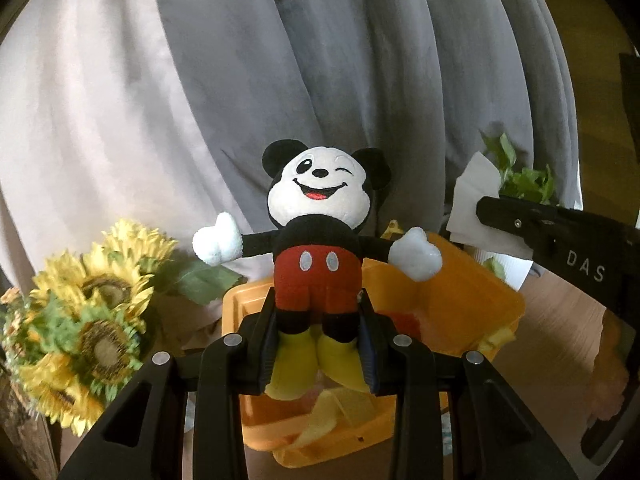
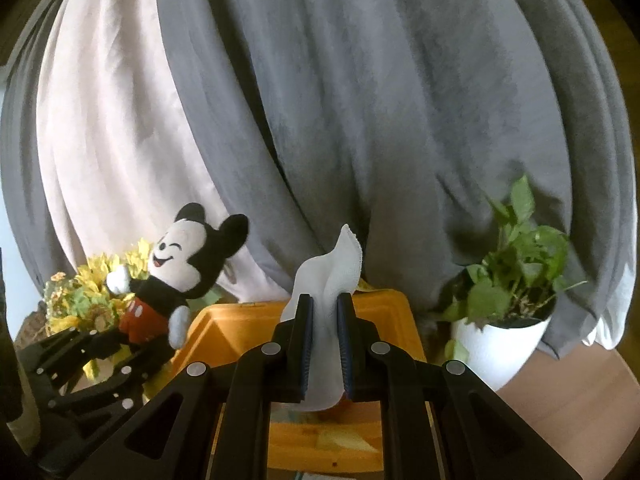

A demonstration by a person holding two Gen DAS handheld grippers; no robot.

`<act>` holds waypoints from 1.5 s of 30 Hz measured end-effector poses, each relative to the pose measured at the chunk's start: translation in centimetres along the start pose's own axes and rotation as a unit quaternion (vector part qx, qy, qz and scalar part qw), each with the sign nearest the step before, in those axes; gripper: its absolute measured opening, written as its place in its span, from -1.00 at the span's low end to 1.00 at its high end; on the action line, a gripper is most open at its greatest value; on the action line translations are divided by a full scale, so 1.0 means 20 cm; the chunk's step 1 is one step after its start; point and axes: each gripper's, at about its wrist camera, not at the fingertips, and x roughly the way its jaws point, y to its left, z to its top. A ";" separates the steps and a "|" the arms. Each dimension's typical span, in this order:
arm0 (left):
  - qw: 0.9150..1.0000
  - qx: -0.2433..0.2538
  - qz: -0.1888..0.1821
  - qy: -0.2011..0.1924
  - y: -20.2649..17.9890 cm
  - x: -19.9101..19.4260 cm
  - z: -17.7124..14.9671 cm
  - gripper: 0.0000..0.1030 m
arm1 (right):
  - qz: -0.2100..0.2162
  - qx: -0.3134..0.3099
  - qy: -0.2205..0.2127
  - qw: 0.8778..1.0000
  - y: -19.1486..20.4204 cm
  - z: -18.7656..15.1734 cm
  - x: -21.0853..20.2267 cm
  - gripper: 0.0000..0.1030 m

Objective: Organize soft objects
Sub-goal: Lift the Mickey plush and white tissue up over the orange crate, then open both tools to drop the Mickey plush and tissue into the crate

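The left gripper [image 1: 318, 344] held a Mickey Mouse plush [image 1: 318, 240] upright, its fingers [image 1: 266, 344] clamped on the toy's legs and yellow shoes, so that the head and spread white hands stood clear above the grip and the toy's long axis ran straight up from the fingers. Directly below and behind the plush sat an open orange bin [image 1: 460, 292], with some yellow and red contents dimly visible inside; the toy hung over the bin's near-left part, not touching its rim as far as the left wrist view showed. The right gripper [image 2: 324, 344] held a white cloth [image 2: 328, 280], its fingers [image 2: 304, 344] pressed together on the cloth's middle, with a loose end rising above them and another end drooping below. From the right wrist view, the same bin [image 2: 248, 320] lay just ahead of and beneath the cloth, and the plush [image 2: 180, 276] appeared off to the left, tilted, above the bin's left edge. Both soft things therefore seemed to be over or just beside the bin, and the likely next move for either was a short lowering and release; the plush looked the better centred over the opening, while how much of the cloth was over the opening could not be told. Sunflowers [image 1: 92, 312] stood to the left of the bin and a potted plant [image 2: 508, 280] to its right, both on the wooden surface [image 2: 568, 392], with grey and pale curtains [image 2: 360, 120] behind.
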 end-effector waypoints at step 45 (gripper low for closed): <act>0.992 0.056 -0.028 0.106 -0.01 0.34 -0.09 0.31 | -0.038 0.002 0.146 0.989 -0.08 -0.17 0.39 -0.04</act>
